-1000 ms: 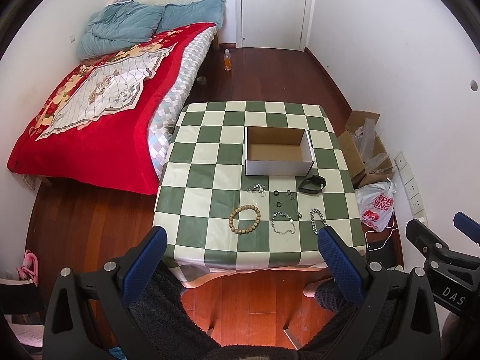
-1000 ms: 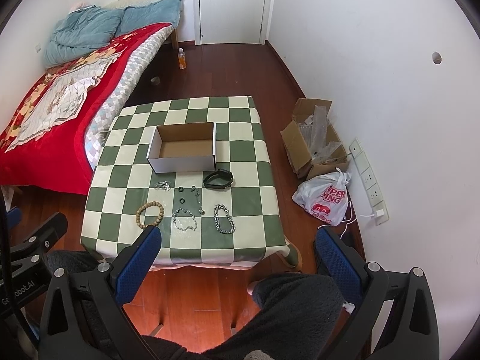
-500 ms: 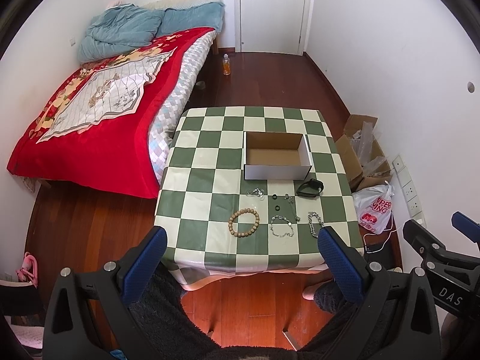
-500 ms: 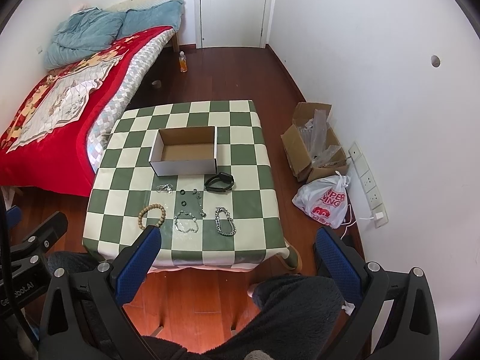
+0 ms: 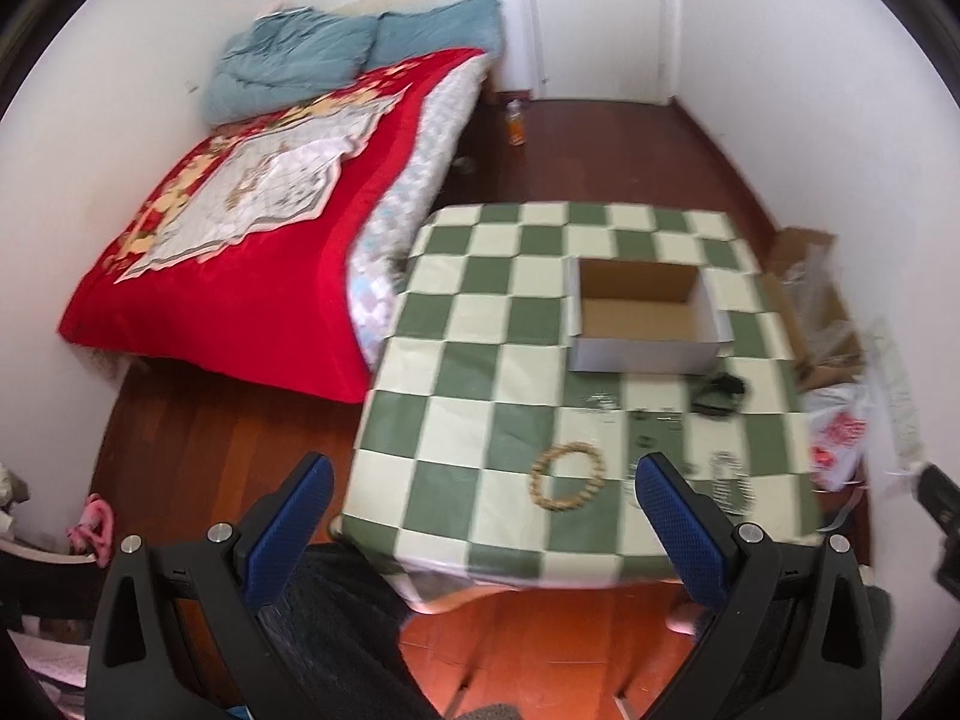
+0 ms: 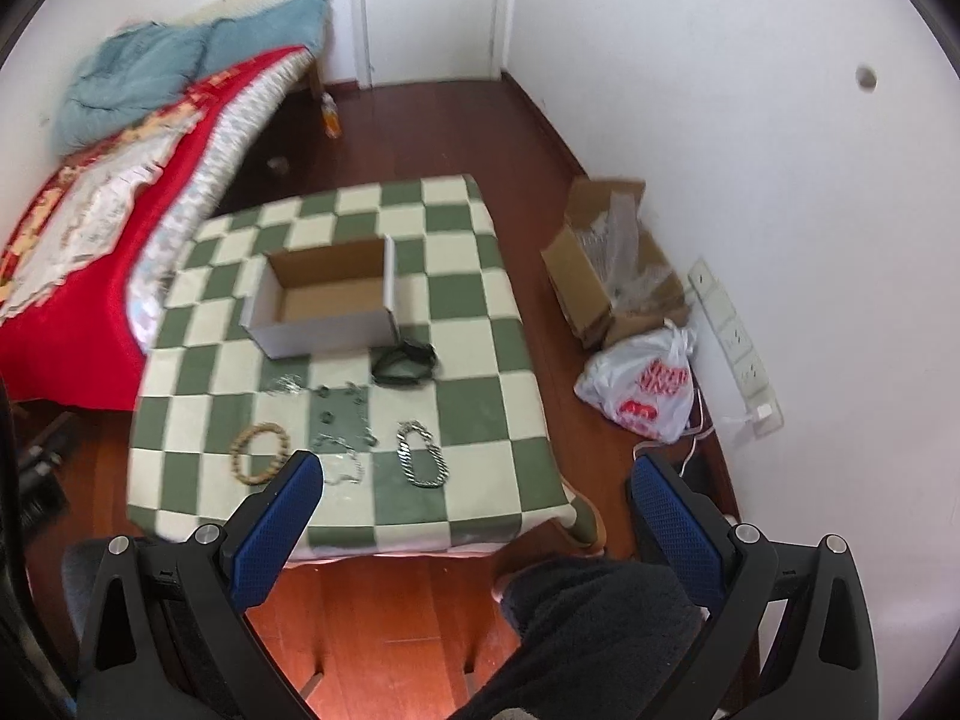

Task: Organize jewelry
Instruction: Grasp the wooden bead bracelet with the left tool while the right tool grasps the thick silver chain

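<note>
An empty cardboard box (image 5: 645, 315) (image 6: 324, 300) stands on the green-and-cream checkered table (image 5: 480, 420) (image 6: 468, 360). In front of it lie a wooden bead bracelet (image 5: 566, 485) (image 6: 259, 454), a black band (image 5: 717, 391) (image 6: 403, 362), a thick silver chain (image 6: 422, 462), a thinner silver chain (image 6: 343, 468) and small rings (image 6: 327, 405). My left gripper (image 5: 480, 510) hangs open above the table's near left edge. My right gripper (image 6: 471, 501) hangs open above its near right edge. Both hold nothing.
A bed with a red blanket (image 5: 240, 252) stands left of the table. A cardboard carton (image 6: 612, 276) and a white plastic bag (image 6: 642, 384) sit on the wood floor at the right wall. A person's dark-trousered legs (image 6: 588, 630) are below.
Both grippers have come down and forward toward the table, so it looks larger; the left view has swung left. The frames are now motion-blurred. Nothing on the table has moved.
</note>
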A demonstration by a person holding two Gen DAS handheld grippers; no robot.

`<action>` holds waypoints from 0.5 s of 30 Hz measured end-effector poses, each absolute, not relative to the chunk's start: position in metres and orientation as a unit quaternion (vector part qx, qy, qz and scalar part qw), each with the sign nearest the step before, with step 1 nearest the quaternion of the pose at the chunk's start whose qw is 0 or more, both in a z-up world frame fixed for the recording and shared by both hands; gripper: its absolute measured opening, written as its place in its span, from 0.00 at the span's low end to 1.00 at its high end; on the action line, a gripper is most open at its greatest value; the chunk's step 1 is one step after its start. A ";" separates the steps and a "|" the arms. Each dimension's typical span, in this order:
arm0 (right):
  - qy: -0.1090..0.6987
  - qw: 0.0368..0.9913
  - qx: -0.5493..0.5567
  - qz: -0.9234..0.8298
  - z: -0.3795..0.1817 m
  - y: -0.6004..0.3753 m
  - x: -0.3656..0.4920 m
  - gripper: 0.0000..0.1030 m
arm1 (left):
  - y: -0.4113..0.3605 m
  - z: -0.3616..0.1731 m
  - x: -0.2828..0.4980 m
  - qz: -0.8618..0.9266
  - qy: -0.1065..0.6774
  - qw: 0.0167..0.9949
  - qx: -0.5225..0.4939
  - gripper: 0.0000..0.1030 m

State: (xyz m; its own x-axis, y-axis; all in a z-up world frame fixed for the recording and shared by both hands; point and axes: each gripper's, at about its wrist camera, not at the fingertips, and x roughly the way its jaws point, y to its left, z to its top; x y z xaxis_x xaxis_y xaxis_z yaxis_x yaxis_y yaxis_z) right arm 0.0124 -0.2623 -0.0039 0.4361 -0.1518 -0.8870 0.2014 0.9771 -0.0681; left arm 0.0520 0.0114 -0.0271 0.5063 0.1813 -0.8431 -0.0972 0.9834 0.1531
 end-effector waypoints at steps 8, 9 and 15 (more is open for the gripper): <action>0.598 0.791 0.058 -0.115 -0.123 -0.289 0.061 0.97 | 0.026 -0.125 0.098 0.097 0.555 0.823 0.071 1.00; 0.608 0.783 0.062 -0.117 -0.140 -0.292 0.068 0.95 | 0.027 -0.137 0.103 0.098 0.562 0.818 0.075 1.00; 0.649 0.749 0.065 -0.116 -0.211 -0.295 0.094 0.88 | 0.027 -0.206 0.127 0.083 0.611 0.783 0.081 0.99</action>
